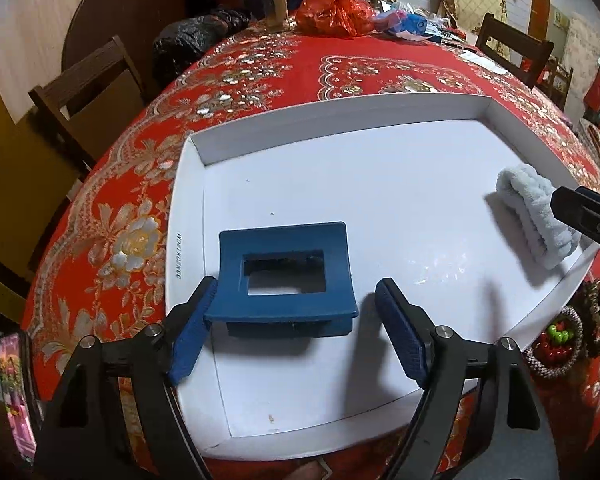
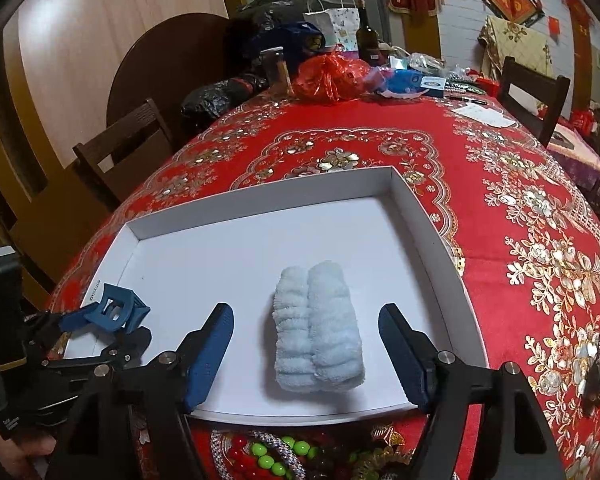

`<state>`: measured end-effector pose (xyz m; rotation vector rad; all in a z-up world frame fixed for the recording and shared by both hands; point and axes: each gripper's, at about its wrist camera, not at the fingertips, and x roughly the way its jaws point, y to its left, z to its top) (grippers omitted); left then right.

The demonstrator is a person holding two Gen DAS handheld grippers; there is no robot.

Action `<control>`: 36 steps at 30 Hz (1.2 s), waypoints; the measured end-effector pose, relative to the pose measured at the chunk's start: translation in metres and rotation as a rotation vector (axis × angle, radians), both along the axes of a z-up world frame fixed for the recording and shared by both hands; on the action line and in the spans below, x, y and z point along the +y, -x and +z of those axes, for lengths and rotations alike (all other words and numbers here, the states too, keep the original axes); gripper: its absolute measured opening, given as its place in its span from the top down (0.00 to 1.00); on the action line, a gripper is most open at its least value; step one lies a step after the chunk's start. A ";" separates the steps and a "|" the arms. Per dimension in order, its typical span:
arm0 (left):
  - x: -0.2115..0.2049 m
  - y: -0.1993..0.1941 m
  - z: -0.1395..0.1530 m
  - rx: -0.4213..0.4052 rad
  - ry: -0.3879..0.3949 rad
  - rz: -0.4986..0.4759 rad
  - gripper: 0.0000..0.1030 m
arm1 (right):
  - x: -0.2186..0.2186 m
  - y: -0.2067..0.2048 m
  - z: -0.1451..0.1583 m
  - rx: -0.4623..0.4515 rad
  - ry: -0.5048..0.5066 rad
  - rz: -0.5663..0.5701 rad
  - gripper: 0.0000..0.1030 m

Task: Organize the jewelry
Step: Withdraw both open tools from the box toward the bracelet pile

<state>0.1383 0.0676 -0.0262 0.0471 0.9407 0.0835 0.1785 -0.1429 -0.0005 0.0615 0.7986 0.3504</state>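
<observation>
Shallow white cardboard tray point(image 1: 204, 152) on red floral tablecloth point(image 1: 260, 64). Blue rectangular plastic hair claw point(image 1: 284, 280) lies lower left in the tray, between the spread pads of the left gripper point(image 1: 300, 320); left pad at its edge, right pad clear. Released. Pale blue fluffy fabric scrunchie point(image 2: 320, 328) rests centre frame in the tray; right gripper point(image 2: 306, 350) wide, not touching. Beaded bracelets point(image 2: 276, 456) outside the tray, bottom edge.
</observation>
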 end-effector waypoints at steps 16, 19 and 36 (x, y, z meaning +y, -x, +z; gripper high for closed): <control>-0.013 0.002 0.007 0.077 -0.008 -0.042 0.00 | -0.003 0.005 0.004 -0.011 -0.012 -0.005 0.29; -0.012 0.007 0.011 0.060 0.002 -0.045 0.00 | -0.007 0.008 0.005 -0.014 -0.018 -0.012 0.29; 0.001 0.044 0.029 0.008 0.093 -0.109 0.00 | -0.049 0.093 0.038 -0.108 0.005 -0.184 0.29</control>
